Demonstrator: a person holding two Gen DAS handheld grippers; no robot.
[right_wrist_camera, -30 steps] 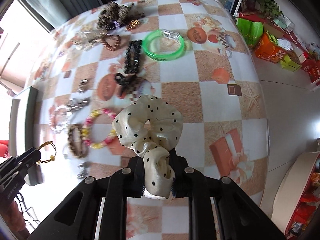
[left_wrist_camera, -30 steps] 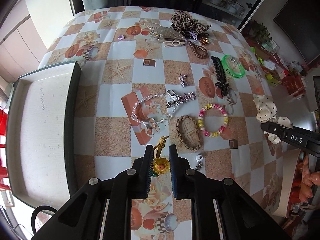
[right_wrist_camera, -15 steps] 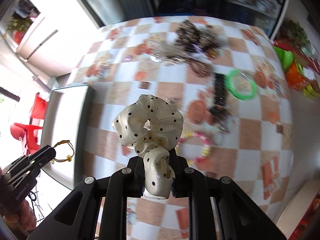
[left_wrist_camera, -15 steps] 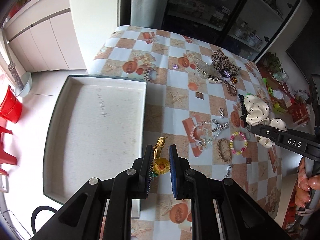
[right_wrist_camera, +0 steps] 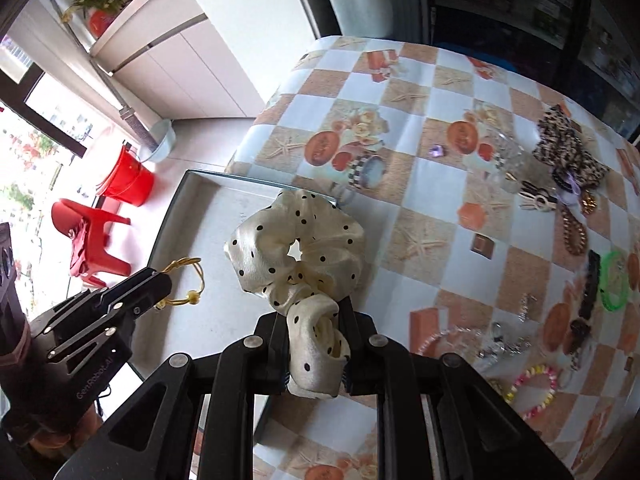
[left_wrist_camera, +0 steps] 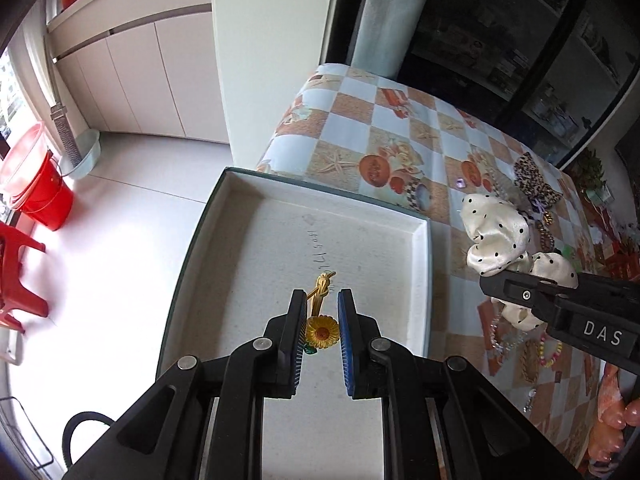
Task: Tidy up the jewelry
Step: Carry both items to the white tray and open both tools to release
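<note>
Hovering over tray (left_wrist_camera: 424, 264): left gripper (left_wrist_camera: 322, 330) pinching sunflower bracelet (left_wrist_camera: 322, 332); right gripper (right_wrist_camera: 316, 354) clamping scrunchie (right_wrist_camera: 296, 256).

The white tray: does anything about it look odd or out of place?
Yes. The white tray hangs over the table edge above the floor, and faint handwriting marks its bottom.

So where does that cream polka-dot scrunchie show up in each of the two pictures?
Left wrist view: the polka-dot scrunchie is at the right edge, held in the right hand-held gripper, beside the tray.
Right wrist view: the scrunchie fills the centre, clamped just above the camera, partly over the tray's corner.
Shared landmark: the shallow white tray.
</note>
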